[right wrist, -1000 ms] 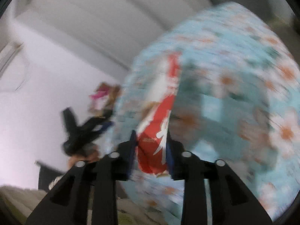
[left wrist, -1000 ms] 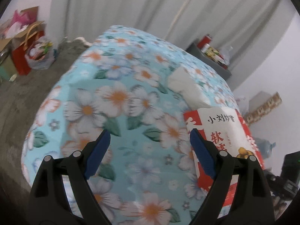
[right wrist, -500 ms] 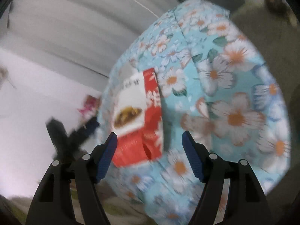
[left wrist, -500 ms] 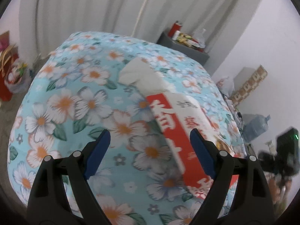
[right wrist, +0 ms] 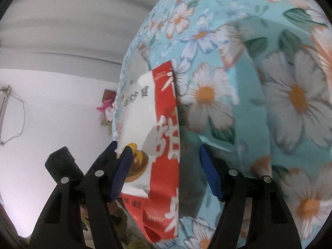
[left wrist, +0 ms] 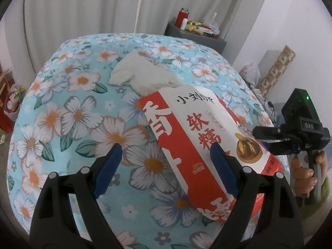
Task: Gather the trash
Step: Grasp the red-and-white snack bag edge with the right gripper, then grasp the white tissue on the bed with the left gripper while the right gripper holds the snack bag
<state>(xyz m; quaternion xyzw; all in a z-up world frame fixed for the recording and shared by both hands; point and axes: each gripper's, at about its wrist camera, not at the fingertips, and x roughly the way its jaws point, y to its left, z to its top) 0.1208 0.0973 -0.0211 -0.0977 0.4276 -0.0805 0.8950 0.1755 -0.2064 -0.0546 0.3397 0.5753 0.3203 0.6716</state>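
The red and white food bag [left wrist: 199, 143] lies flat on the flowered bed [left wrist: 87, 112], at its right edge, long axis running away from both tools. The right tool [right wrist: 164, 170] straddles its near end, jaws just closing but not yet pressing. The left tool [left wrist: 164, 166] hangs released, only its right finger over the bag. Open bed lies left; a white cloth [left wrist: 143, 76] sits beyond
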